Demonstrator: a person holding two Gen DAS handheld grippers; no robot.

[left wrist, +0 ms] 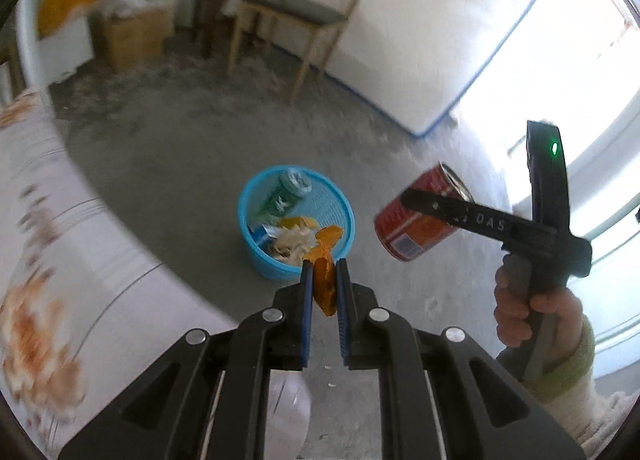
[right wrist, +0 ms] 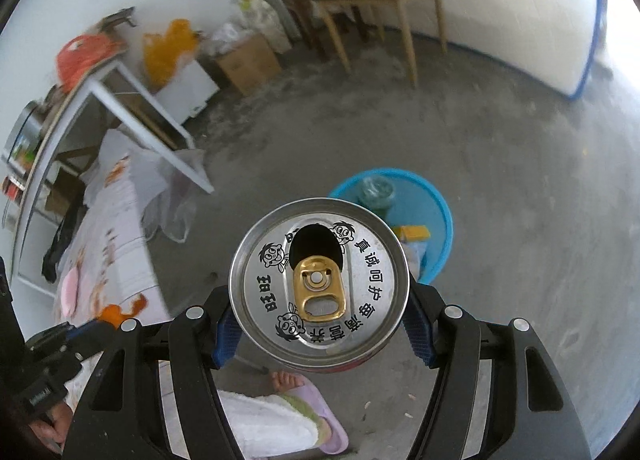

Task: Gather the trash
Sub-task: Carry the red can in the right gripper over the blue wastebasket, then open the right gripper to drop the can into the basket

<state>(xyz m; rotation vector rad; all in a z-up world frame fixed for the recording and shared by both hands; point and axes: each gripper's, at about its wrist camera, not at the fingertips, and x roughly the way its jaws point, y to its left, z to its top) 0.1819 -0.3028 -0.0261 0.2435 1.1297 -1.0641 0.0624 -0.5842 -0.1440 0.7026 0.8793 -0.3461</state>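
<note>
My left gripper (left wrist: 324, 272) is shut on a piece of orange peel (left wrist: 329, 238) that sticks out past its blue pads. It hangs just above the near rim of a blue basket (left wrist: 249, 196) on the floor. The basket holds a green can (left wrist: 286, 190), crumpled paper and wrappers. To the right, my right gripper (left wrist: 420, 204) is shut on a red drink can (left wrist: 404, 236), tilted, above the floor beside the basket. In the right wrist view the can's silver lid (right wrist: 272, 300) sits between the pads of the right gripper (right wrist: 320, 340), with the basket (right wrist: 440, 212) behind it.
A bed with a floral sheet (left wrist: 48, 240) lies at the left. A wooden chair (left wrist: 296, 12), a cardboard box (left wrist: 134, 36) and a white table (right wrist: 132, 100) stand at the far wall. A person's slippered foot (right wrist: 304, 384) is below the can.
</note>
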